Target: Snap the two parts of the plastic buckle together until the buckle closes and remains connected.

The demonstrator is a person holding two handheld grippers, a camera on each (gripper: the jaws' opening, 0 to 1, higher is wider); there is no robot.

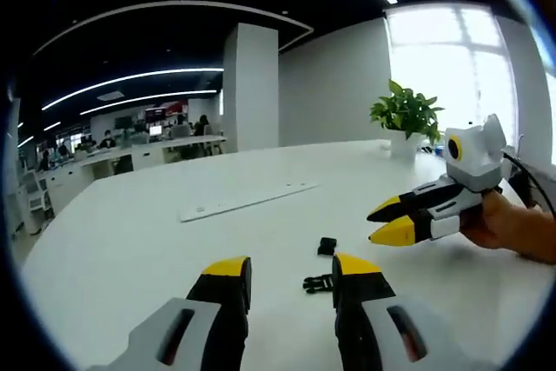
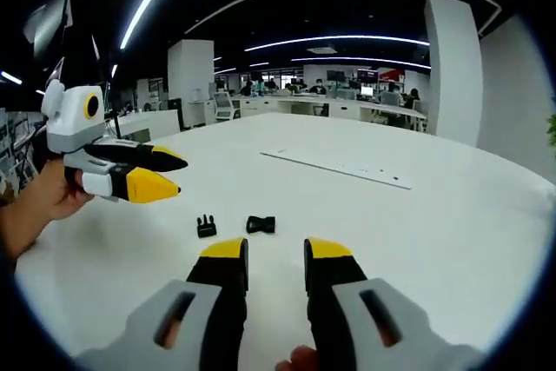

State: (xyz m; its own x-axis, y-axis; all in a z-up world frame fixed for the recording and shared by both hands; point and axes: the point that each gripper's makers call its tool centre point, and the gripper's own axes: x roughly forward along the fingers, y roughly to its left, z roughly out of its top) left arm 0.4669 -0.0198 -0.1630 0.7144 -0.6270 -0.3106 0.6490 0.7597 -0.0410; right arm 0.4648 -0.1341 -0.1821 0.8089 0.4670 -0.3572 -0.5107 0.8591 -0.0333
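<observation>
Two black buckle parts are seen lying apart on the white table (image 1: 130, 232), unjoined. In the left gripper view, the smaller buckle part (image 1: 327, 246) is found farther from the camera, and the pronged buckle part (image 1: 318, 283) lies nearer, just beside the inner edge of that view's right-hand jaw. In the right gripper view the same two pieces are recorded side by side with a clear gap between them: the smaller buckle part (image 2: 206, 227) to the left and the pronged buckle part (image 2: 261, 224) to the right, both just beyond the jaw tips.

The left gripper (image 1: 282, 268) is observed with its yellow-tipped jaws spread and nothing between them; it is held above the table. It is also noted in the right gripper view (image 2: 169, 175), entering from the left and gripped by a hand (image 2: 48, 202), its jaws parted and empty, raised clear of the table surface.

The right gripper (image 2: 275, 250) is seen with its jaws parted by a modest gap, nothing held between them. In the left gripper view it is recorded (image 1: 382, 221) coming in from the right, held by a hand (image 1: 512, 225), jaws parted, tips pointing toward the buckle parts but well apart from them.

A long flat white strip (image 1: 248, 201) is noted on the table beyond the parts, and a potted plant (image 1: 407, 115) stands near the far edge by the window.
</observation>
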